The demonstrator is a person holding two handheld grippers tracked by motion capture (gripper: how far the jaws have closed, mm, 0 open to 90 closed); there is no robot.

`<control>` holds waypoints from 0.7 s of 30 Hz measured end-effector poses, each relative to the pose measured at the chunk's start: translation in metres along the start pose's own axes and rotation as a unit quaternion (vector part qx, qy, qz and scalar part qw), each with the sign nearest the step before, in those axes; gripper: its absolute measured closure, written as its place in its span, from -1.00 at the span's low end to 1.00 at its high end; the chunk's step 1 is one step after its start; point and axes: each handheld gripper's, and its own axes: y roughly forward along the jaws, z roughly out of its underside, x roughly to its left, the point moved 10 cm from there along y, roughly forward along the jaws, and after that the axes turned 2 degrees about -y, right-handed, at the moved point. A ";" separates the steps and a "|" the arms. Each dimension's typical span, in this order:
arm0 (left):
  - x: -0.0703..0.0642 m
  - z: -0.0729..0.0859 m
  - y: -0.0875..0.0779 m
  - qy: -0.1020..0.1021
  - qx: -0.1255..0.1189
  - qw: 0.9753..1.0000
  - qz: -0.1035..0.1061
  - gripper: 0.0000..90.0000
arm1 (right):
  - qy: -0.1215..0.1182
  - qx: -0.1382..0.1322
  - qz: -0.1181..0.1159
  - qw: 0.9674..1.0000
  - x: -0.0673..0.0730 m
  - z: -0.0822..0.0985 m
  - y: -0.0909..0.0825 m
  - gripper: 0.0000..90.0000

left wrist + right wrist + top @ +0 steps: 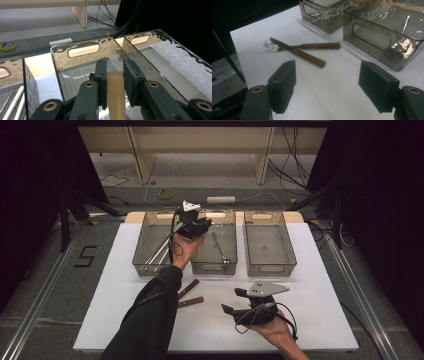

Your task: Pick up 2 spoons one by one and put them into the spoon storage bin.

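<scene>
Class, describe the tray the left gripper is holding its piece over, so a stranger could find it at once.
On the white table three smoky clear trays stand in a row at the far edge. The left gripper, shut on a pale beige handle, hangs over the middle tray. It alone holds a single metal spoon.

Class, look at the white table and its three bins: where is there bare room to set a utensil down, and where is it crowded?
Free: the right bin looks bare inside; the white table right of the right gripper is bare too. Crowded: the left bin holds long utensils, the middle bin a spoon under the left gripper, and a knife and fork lie before them.
</scene>
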 end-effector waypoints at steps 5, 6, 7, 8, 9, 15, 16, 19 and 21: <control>-0.001 0.000 0.002 -0.005 -0.004 1.000 0.004 0.64 | -0.003 0.000 -0.002 1.000 0.001 0.000 0.001 -0.31; -0.001 0.001 0.003 -0.005 -0.004 1.000 0.002 0.63 | -0.003 0.001 -0.002 1.000 0.001 0.000 0.001 -0.31; -0.001 0.001 0.004 -0.006 -0.005 1.000 0.002 0.63 | -0.003 0.001 -0.002 1.000 0.001 0.000 0.001 -0.31; -0.002 0.002 0.005 -0.007 -0.003 1.000 0.003 0.63 | -0.003 0.001 -0.002 1.000 0.001 0.000 0.001 -0.31; -0.003 0.002 0.006 -0.004 -0.002 1.000 0.003 0.63 | -0.003 0.000 -0.002 1.000 0.001 0.000 0.001 -0.31; -0.004 0.007 0.011 -0.012 0.008 1.000 0.006 0.51 | -0.004 -0.001 -0.003 1.000 0.002 0.000 0.000 -0.31; -0.005 0.007 0.011 -0.012 0.010 1.000 0.006 0.43 | -0.004 -0.002 -0.003 1.000 0.002 0.000 0.000 -0.30; -0.005 0.006 0.007 -0.015 0.009 1.000 0.012 0.37 | -0.002 -0.001 -0.003 1.000 0.001 0.000 -0.001 -0.30; -0.006 0.004 0.004 -0.020 0.015 1.000 0.019 0.23 | -0.002 -0.001 -0.002 1.000 0.001 0.000 -0.001 -0.30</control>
